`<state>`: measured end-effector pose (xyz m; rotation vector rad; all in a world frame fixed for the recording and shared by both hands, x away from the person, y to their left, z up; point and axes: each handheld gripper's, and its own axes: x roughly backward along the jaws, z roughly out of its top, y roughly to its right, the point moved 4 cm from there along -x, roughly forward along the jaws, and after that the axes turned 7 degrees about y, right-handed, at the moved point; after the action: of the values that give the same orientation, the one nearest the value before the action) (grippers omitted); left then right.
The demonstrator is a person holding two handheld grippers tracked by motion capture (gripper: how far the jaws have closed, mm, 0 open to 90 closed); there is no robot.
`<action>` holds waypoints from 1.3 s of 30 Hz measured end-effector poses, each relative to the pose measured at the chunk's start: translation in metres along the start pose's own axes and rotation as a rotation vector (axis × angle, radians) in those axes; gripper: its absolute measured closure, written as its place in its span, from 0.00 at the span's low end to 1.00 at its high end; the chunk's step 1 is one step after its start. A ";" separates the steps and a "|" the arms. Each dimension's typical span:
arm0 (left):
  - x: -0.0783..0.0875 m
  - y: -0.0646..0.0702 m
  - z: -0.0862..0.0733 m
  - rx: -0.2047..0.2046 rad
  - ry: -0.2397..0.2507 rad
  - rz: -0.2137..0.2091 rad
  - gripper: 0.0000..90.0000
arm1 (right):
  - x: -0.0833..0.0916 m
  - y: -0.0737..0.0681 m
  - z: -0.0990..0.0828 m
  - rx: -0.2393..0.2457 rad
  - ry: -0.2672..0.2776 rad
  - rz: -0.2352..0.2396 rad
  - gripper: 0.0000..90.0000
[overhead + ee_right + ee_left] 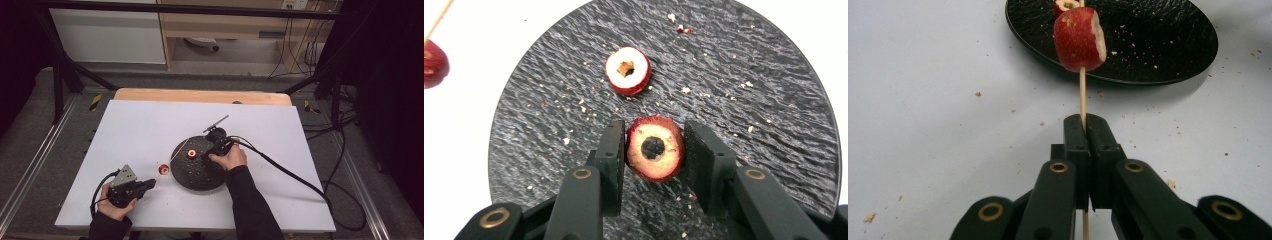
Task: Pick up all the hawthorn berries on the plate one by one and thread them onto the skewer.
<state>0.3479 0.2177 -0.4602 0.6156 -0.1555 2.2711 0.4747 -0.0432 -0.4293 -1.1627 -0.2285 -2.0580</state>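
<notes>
A thin wooden skewer (1082, 95) carries a red fruit piece (1079, 39) threaded partway along it. My left gripper (1085, 120) is shut on the skewer's lower end, at the front left of the table (151, 183); the skewer slants toward the black round plate (197, 175). Over that plate my right gripper (655, 127) is shut on a cored red fruit ring (655, 148), its hole facing the camera. A second cored ring (627, 70) lies flat on the plate (774, 100) just beyond. In the high view the right gripper (206, 156) sits beside that ring (192, 154).
The white board (150, 125) covers a wooden table (200, 95). Crumbs are scattered on the plate and board. A black cable (290, 172) trails right from the right gripper. Metal frame legs (60, 85) stand at the far corners.
</notes>
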 end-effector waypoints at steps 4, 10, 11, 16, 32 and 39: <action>0.000 0.000 0.000 0.000 0.003 0.002 0.98 | 0.006 -0.004 0.000 -0.013 0.032 0.010 0.70; 0.000 0.001 0.000 0.001 0.006 0.000 0.98 | 0.015 -0.009 -0.002 -0.026 0.097 0.023 0.70; 0.000 0.001 0.000 0.000 0.006 0.001 0.98 | 0.016 -0.010 -0.003 -0.028 0.110 0.027 0.70; 0.000 0.001 0.000 -0.001 0.006 0.002 0.98 | 0.020 -0.012 -0.007 -0.042 0.179 0.037 0.70; 0.000 0.002 0.000 -0.002 0.007 -0.001 0.98 | 0.027 -0.012 -0.024 -0.181 0.473 0.087 0.70; 0.000 0.003 0.000 -0.004 0.008 -0.003 0.98 | 0.031 -0.014 -0.029 -0.247 0.595 0.114 0.70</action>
<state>0.3456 0.2155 -0.4596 0.6040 -0.1544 2.2699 0.4361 -0.0632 -0.4189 -0.6305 0.3790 -2.2674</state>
